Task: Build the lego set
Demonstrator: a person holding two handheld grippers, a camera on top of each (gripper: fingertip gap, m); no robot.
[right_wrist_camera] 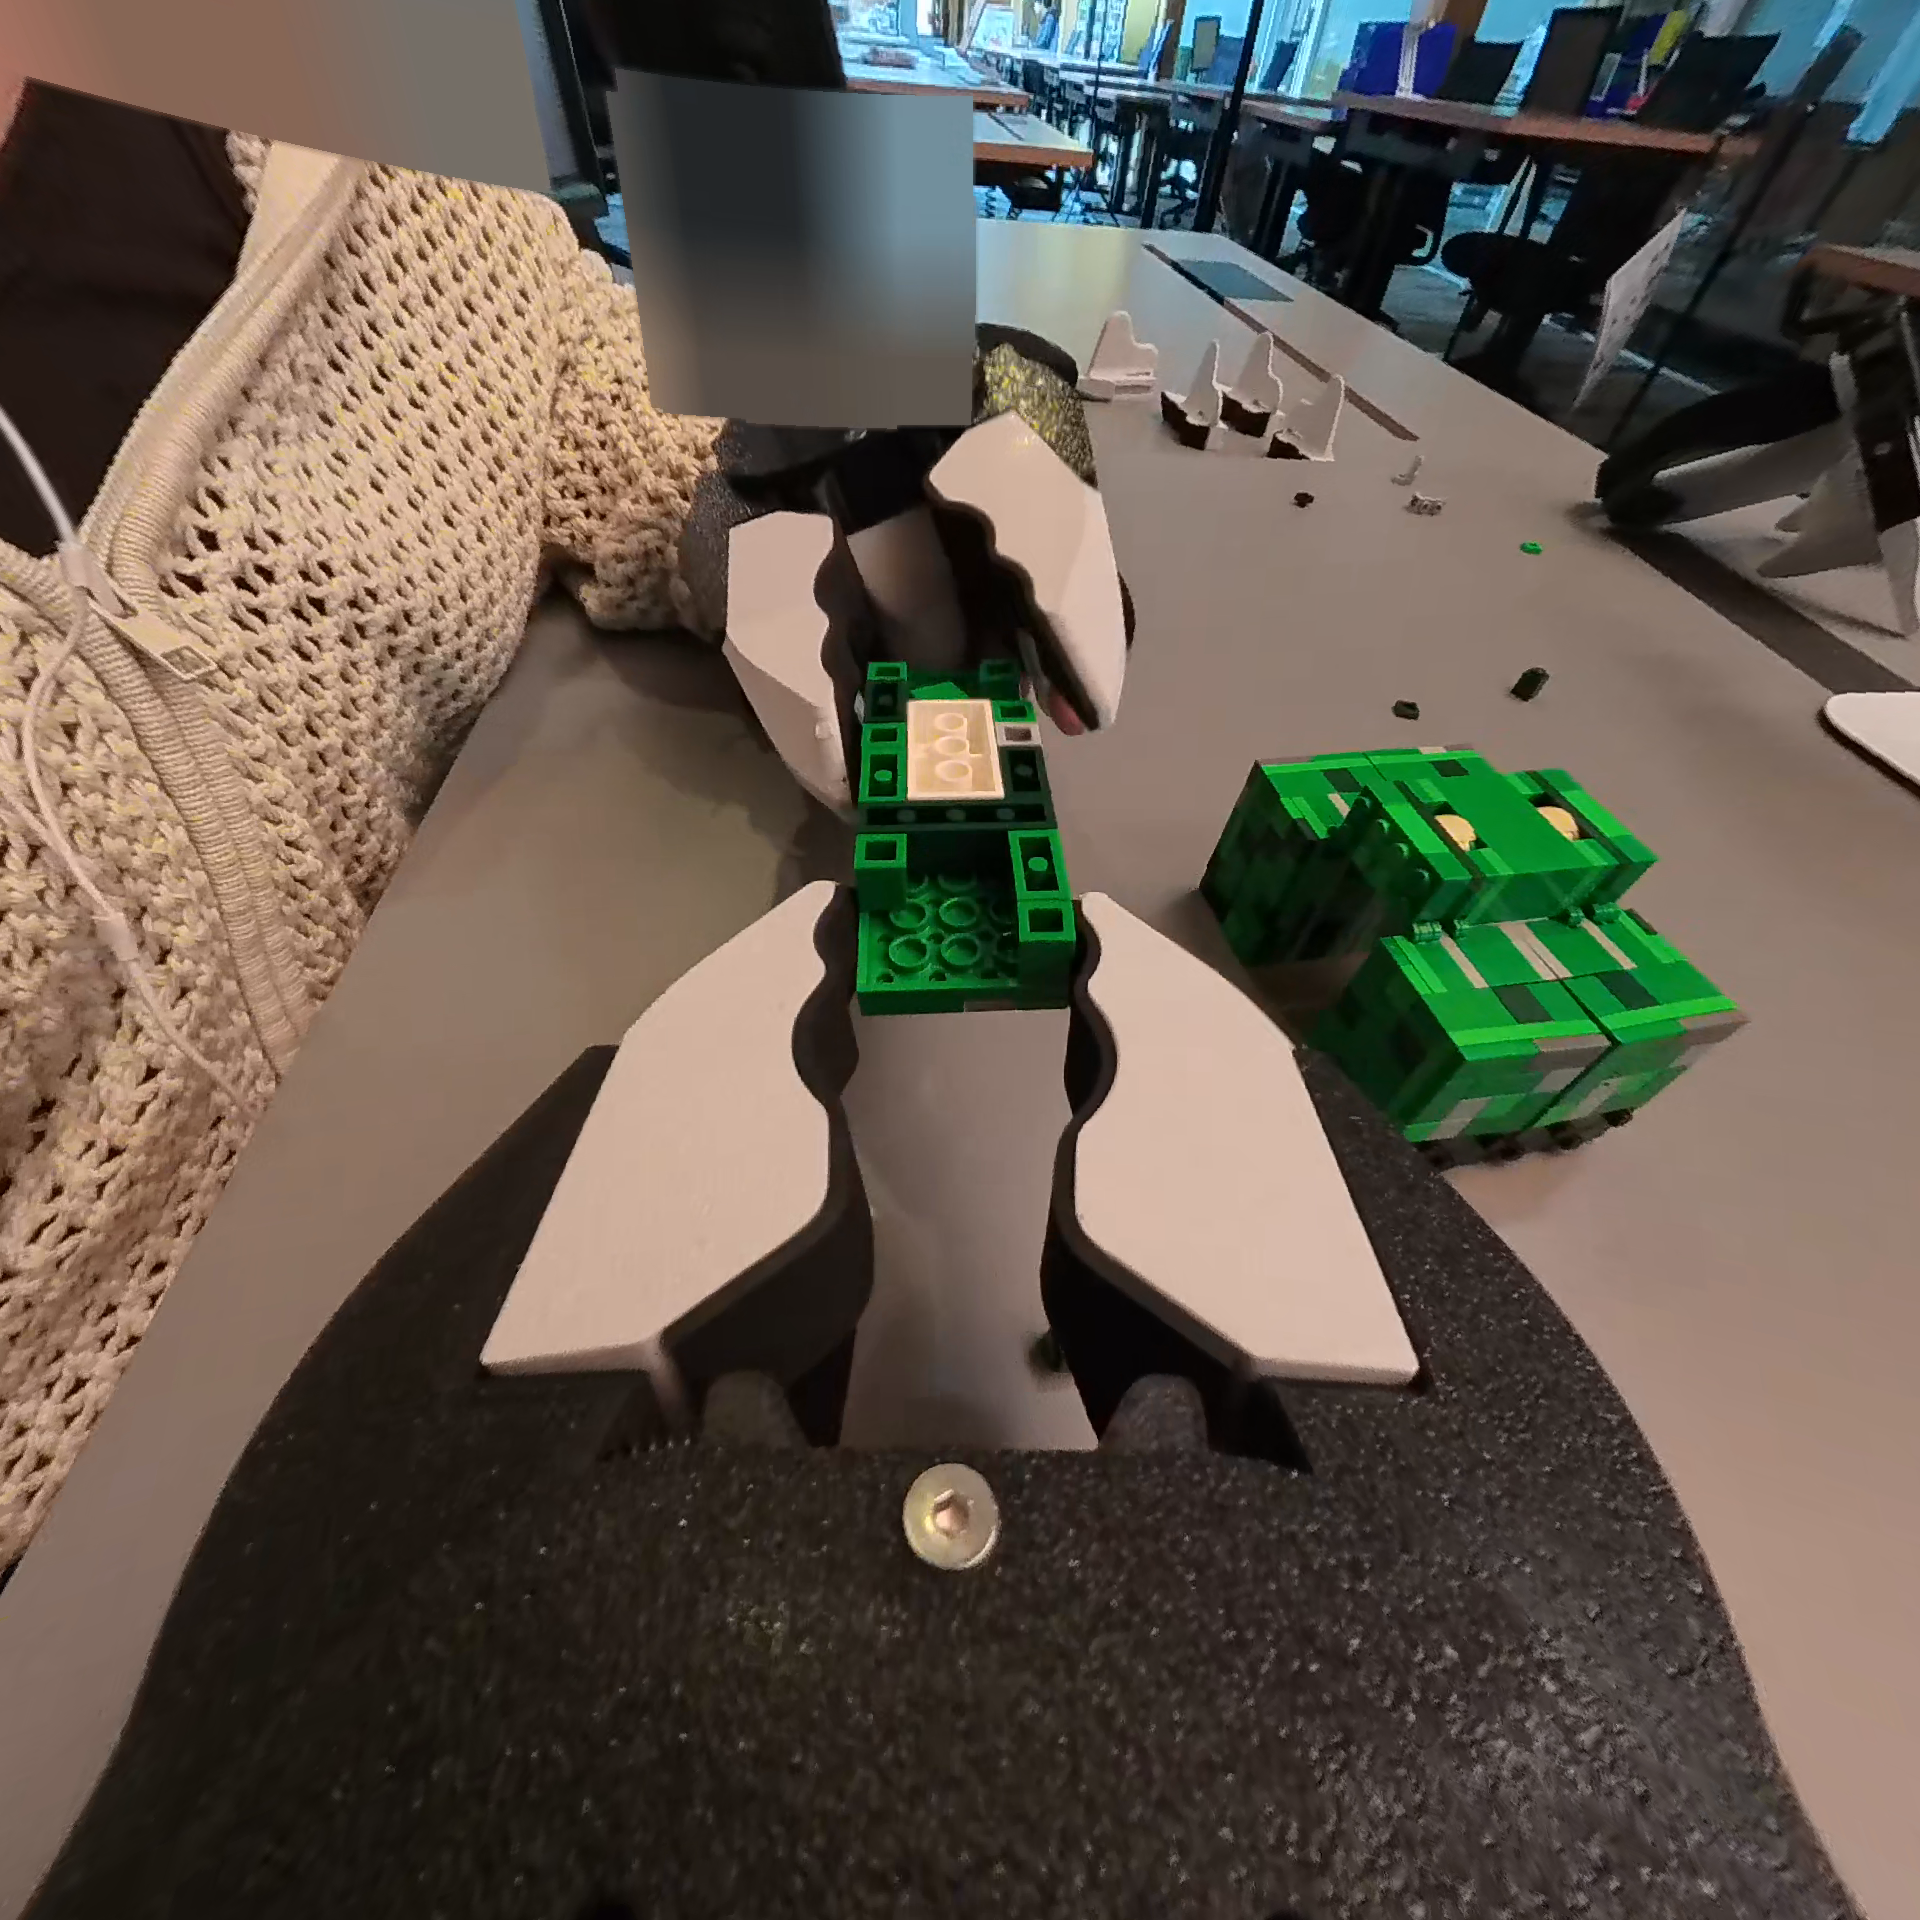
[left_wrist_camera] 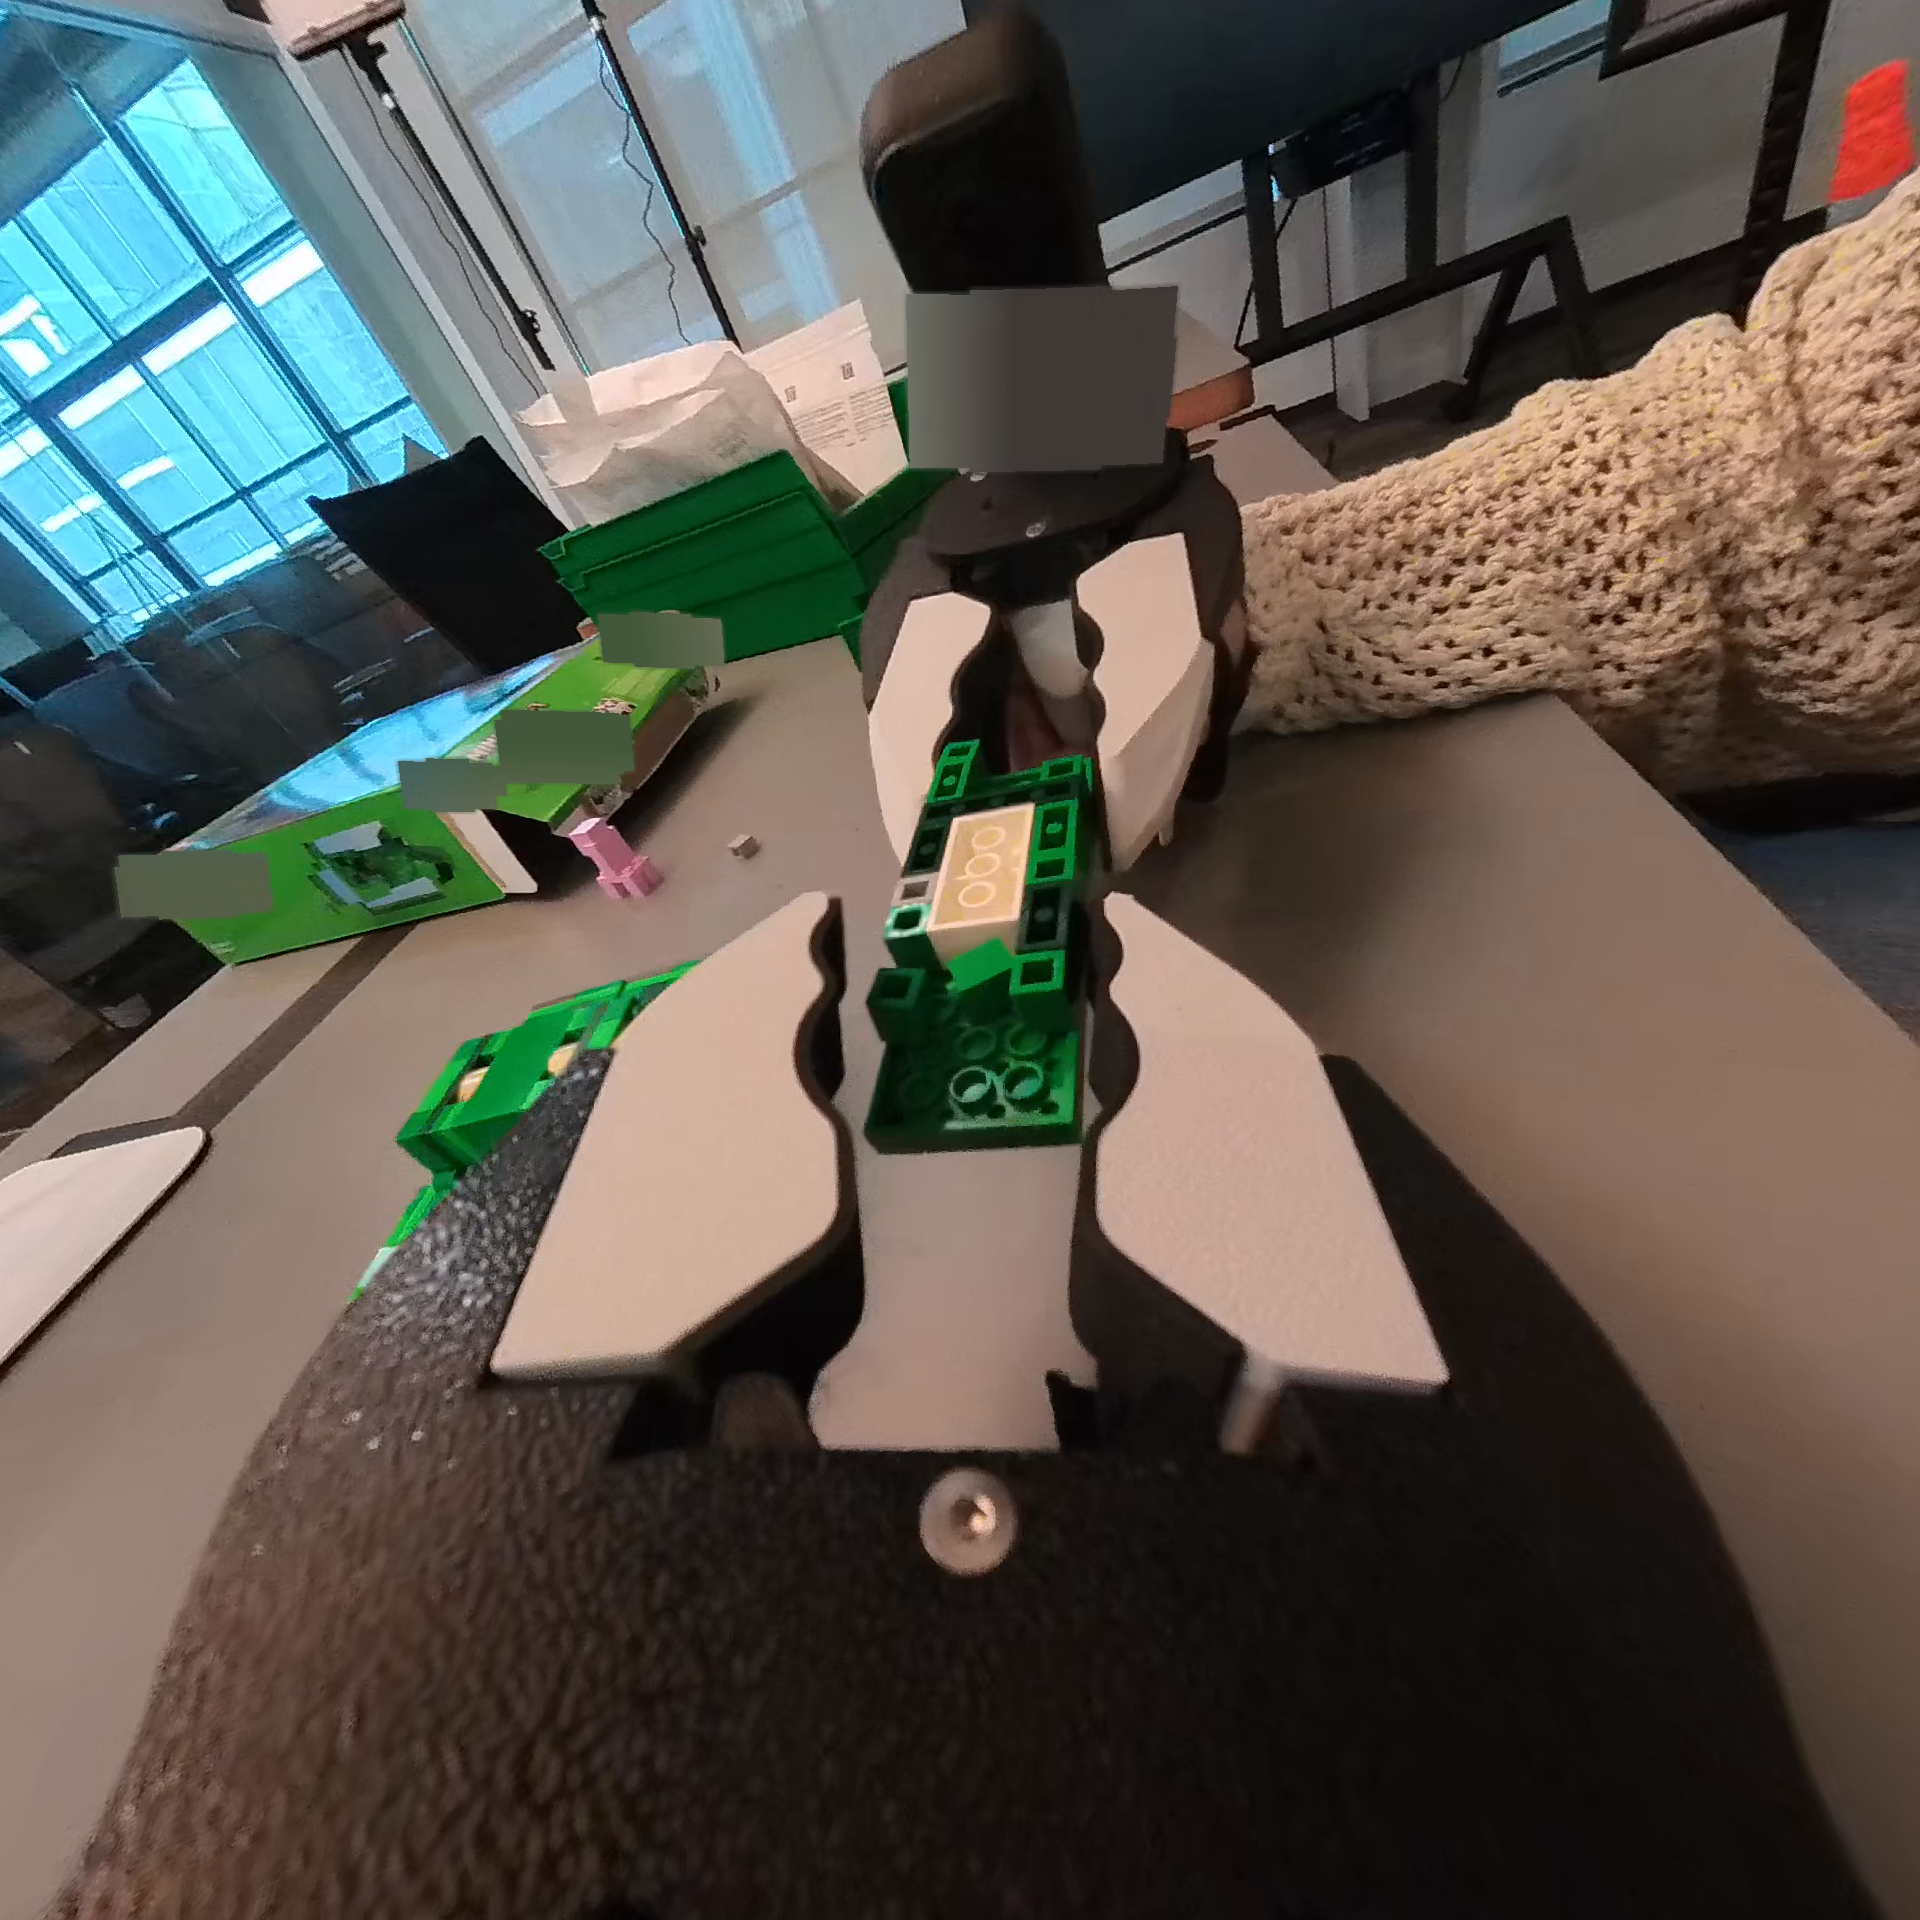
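A small green lego assembly (left_wrist_camera: 977, 1091) with a white studded brick (left_wrist_camera: 982, 868) on top is held just above the grey table (left_wrist_camera: 1455, 1039). My left gripper (left_wrist_camera: 971, 925) is shut on its near end in the left wrist view. My right gripper (left_wrist_camera: 1023, 821) grips the opposite end, facing me. In the right wrist view the right gripper (right_wrist_camera: 961, 899) clamps the near end of the assembly (right_wrist_camera: 935, 956), and the left gripper (right_wrist_camera: 956, 748) clamps the far end. A larger built green lego model (right_wrist_camera: 1455, 935) sits on the table just to the right; it also shows in the left wrist view (left_wrist_camera: 520, 1070).
A green lego box (left_wrist_camera: 343, 831), a pink lego figure (left_wrist_camera: 618, 857) and stacked green trays (left_wrist_camera: 707, 561) lie farther back. Small loose pieces (right_wrist_camera: 1527, 683) are scattered on the table. A person's knitted sleeve (left_wrist_camera: 1558, 571) rests at the table edge. Spare gripper fingers (right_wrist_camera: 1226, 395) stand behind. The tips of both grippers are at nearly the same place.
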